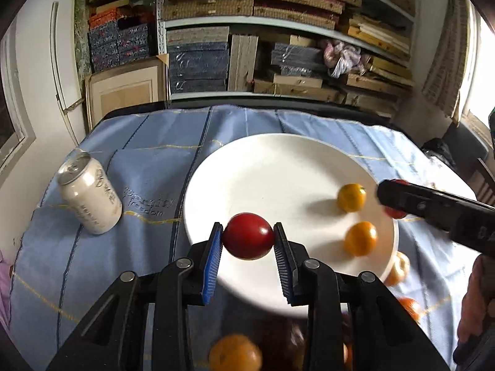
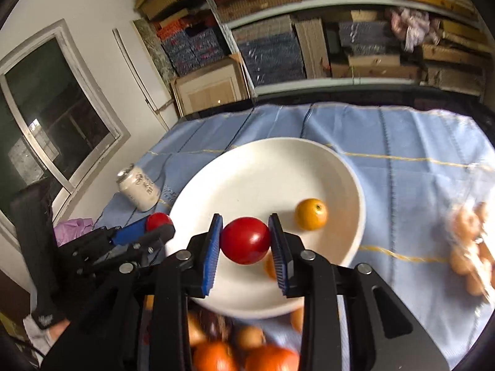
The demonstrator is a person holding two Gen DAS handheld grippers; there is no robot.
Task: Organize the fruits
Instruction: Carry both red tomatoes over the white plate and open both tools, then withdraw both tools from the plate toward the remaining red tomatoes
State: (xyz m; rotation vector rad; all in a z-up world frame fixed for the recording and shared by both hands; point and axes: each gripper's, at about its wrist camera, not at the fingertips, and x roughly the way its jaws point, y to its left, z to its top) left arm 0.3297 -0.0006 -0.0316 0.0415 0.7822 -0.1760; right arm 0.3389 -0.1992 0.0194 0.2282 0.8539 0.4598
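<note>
2 red tomatoes point(image 1: 248, 240) point(image 2: 245, 240) hang clamped above the white plate point(image 1: 263, 167); 2 oranges point(image 1: 351, 197) point(image 1: 360, 238) lie on it.

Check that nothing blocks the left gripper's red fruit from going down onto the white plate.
Nothing visible does. The left gripper holds its red fruit over bare white plate; the two oranges lie off to the right.

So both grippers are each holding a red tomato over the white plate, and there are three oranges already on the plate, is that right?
Not quite: the plate holds two oranges, not three, one behind the other, as the left wrist view shows. The rest stands: the left gripper and the right gripper each clamp a red tomato, one on the left, one on the right.
</note>
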